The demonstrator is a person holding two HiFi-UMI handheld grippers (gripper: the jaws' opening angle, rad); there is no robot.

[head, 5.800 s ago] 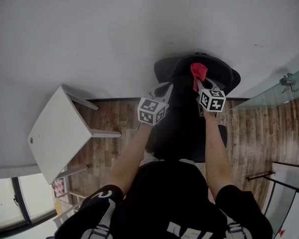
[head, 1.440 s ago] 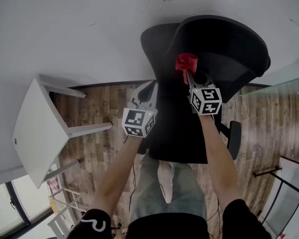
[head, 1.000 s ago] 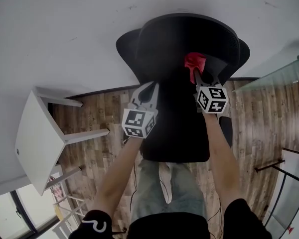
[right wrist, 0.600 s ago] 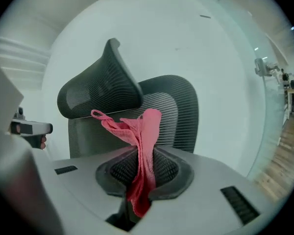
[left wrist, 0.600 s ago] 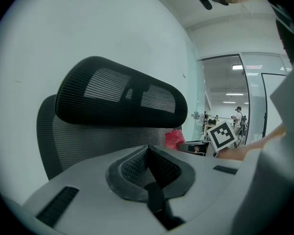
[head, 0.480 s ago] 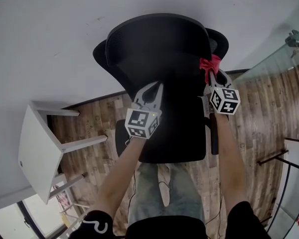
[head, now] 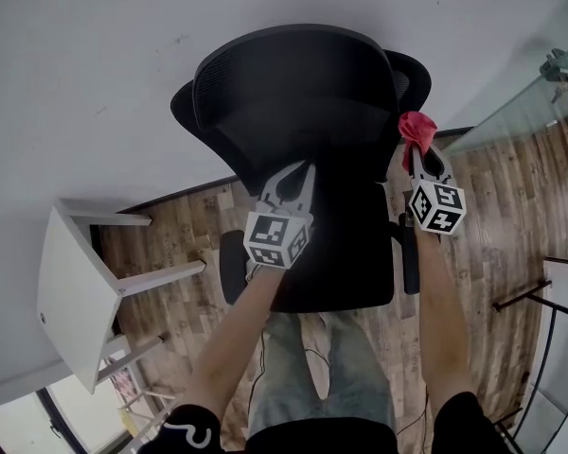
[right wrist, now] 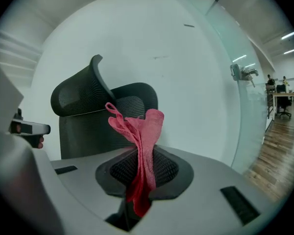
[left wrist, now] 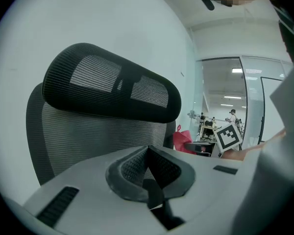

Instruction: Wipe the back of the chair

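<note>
Pinches red cloth [head: 417,129] in right gripper [head: 422,159] at the 3 o'clock edge of the chair back [head: 293,93], with its mesh toward 10 o'clock from the cloth, contact not resolvable; holds left gripper [head: 293,176] pressed together, empty, at 6 o'clock of the back's middle

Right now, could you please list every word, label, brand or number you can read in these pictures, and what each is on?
No text can be read.
On the left hand-held gripper and the right hand-held gripper, the cubes carry only black-and-white square patterns, no letters.
On the sleeve there is white print, cut off and unreadable.
On the red cloth and the chair, no print shows.
</note>
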